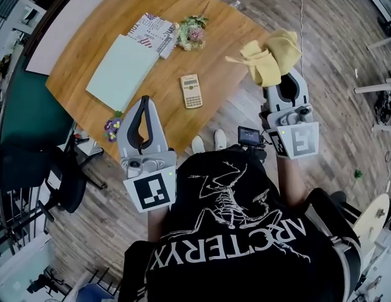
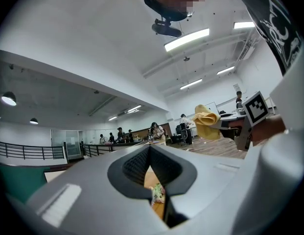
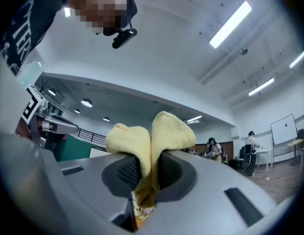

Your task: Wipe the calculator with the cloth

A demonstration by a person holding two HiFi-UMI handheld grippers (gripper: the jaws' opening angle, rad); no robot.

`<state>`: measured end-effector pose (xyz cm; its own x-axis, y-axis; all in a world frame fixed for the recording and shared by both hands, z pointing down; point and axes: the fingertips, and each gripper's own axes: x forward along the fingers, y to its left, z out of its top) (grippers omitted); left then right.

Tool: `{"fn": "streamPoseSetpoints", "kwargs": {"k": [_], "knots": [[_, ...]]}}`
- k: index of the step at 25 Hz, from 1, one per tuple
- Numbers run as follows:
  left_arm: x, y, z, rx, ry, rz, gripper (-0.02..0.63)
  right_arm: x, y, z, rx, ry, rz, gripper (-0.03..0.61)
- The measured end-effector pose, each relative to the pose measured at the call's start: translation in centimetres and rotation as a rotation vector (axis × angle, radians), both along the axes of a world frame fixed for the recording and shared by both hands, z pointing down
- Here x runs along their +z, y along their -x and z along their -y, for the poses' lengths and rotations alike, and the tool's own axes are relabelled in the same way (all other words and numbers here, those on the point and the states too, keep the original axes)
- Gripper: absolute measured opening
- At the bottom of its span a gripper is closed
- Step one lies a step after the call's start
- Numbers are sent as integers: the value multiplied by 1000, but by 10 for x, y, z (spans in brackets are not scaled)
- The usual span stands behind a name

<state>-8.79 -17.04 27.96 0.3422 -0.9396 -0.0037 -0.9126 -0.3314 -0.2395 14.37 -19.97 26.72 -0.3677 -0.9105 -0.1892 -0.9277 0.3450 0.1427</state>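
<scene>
Shirt [image 1: 233,231] reads ARCTERYX; right tool [image 3: 150,173] clamps cloth [image 1: 271,55]; calculator [image 1: 191,90] on table [image 1: 119,17].

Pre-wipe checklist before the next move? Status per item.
1. Cloth clamped in the right hand-held gripper: ok, jaws shut on it.
2. Left hand-held gripper free: ok, jaws together, nothing between them.
3. Calculator exposed on the table: ok, keys up, nothing on it.
4. Cloth over the calculator: not ok, it is held off to the calculator's right.
5. Cloth touching the calculator: not ok, they are apart.
6. Where the dirt sits: cannot tell.
</scene>
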Motion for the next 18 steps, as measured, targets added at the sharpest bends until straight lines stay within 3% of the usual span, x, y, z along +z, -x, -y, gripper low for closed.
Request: {"fn": "streamPoseSetpoints", "kwargs": {"k": [18], "knots": [[-7,7,9,-39,-20,-18,9,-2,24,-5,-69,-30,-70,54]]}}
